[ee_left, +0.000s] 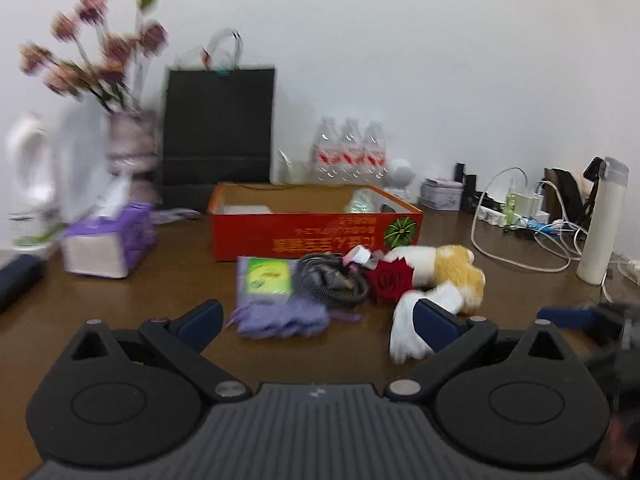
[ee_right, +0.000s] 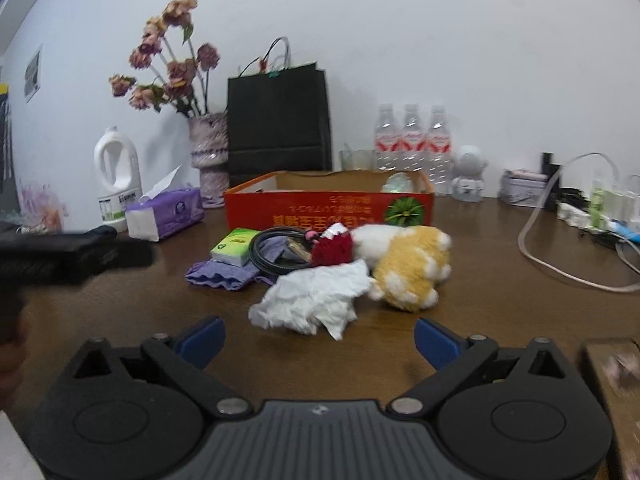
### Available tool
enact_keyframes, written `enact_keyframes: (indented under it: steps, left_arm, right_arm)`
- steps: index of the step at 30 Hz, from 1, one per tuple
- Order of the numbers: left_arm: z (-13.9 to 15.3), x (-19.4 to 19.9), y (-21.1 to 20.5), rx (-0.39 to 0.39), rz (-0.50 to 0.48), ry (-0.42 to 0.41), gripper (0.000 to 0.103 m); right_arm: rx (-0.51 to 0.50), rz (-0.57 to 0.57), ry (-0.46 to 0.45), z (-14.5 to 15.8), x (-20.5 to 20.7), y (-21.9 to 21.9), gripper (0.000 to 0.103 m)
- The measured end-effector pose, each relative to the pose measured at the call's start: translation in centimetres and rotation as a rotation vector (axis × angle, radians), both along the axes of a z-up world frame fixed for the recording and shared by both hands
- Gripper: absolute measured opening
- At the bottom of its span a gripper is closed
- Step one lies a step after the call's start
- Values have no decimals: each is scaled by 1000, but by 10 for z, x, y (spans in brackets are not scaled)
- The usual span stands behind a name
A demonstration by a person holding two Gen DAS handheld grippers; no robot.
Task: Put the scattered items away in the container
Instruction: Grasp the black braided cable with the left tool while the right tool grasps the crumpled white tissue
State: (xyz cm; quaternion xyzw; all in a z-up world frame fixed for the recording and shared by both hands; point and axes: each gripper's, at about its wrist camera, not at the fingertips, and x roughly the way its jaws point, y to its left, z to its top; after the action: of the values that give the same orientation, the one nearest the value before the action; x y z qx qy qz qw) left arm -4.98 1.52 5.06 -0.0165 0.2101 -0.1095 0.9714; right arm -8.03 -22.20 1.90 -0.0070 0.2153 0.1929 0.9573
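Both grippers, left (ee_left: 318,320) and right (ee_right: 318,338), spread wide and empty; crumpled tissue (ee_right: 314,300) lies just ahead of right fingers, the orange box (ee_right: 328,208) beyond. Grabbing it could snag the plush toy (ee_right: 408,268) touching it.

A plain white wall (ee_right: 440,40) runs behind a dark brown wooden bench (ee_right: 500,300), lit evenly with soft shadows. Against the wall stand a black paper carrier bag (ee_right: 278,120), a mottled purple vase of dried pink flowers (ee_right: 210,152), a white plastic jug with a handle (ee_right: 116,176) and three clear water bottles with red labels (ee_right: 412,140). White cables (ee_left: 516,240) trail at the right.
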Motion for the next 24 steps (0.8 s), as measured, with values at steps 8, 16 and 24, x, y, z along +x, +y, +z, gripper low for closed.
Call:
enact_keyframes:
  steps: [8,16,24]
  left_arm:
    - [-17,140,-18,12,-23,199,69]
    - [-24,163,-24,24,-92,250,16]
    - [18,75,-5,-72,-56,108,12]
  right_arm:
    - [-11,-6,83,-3,61,30,85]
    - [-37,3,194,-16,93,37,35]
    - [-36,59,116,4,68,35,25]
